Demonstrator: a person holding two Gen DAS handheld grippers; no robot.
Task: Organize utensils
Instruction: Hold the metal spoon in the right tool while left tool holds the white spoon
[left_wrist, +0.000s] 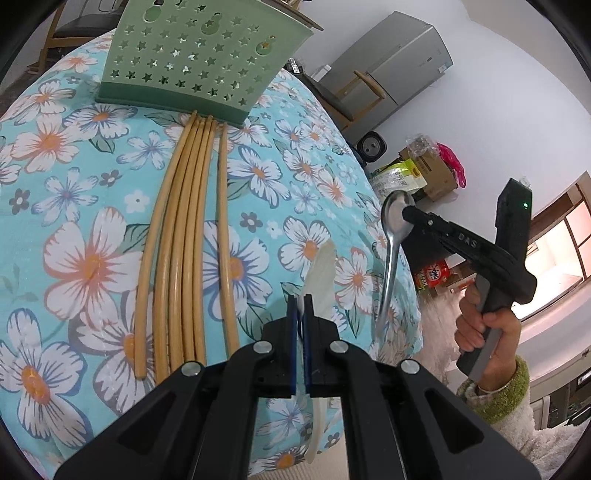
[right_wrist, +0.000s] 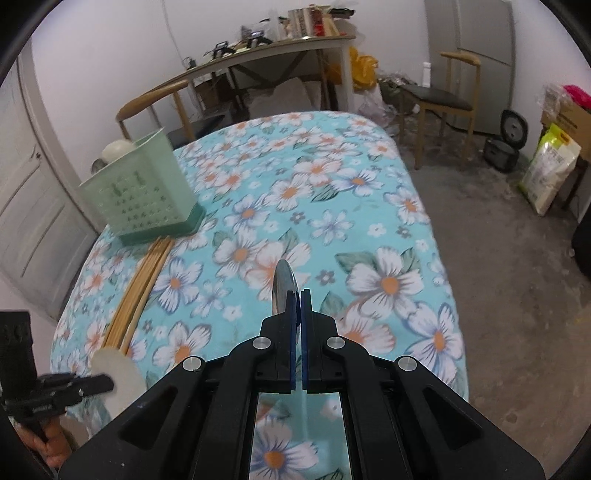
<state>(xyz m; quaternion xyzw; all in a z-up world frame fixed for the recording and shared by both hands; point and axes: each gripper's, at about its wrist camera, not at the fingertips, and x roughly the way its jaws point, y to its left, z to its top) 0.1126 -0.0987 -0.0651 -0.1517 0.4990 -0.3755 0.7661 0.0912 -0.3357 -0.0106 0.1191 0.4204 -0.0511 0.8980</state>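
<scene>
My left gripper (left_wrist: 300, 306) is shut on a white spoon (left_wrist: 322, 273), held above the flowered table; it also shows in the right wrist view (right_wrist: 120, 373). My right gripper (right_wrist: 298, 295) is shut on a metal spoon (right_wrist: 283, 286), which also shows in the left wrist view (left_wrist: 396, 218) off the table's right edge, bowl up. Several bamboo chopsticks (left_wrist: 188, 236) lie on the cloth, tips against a green star-perforated utensil holder (left_wrist: 199, 55). The holder also shows in the right wrist view (right_wrist: 142, 192) with the chopsticks (right_wrist: 138, 295).
The table carries a blue floral cloth (right_wrist: 332, 206). Wooden chairs (right_wrist: 439, 99), a desk (right_wrist: 280, 55), a fridge (left_wrist: 391, 62), a rice cooker (right_wrist: 504, 144) and bags and boxes (right_wrist: 550, 170) stand around on the floor.
</scene>
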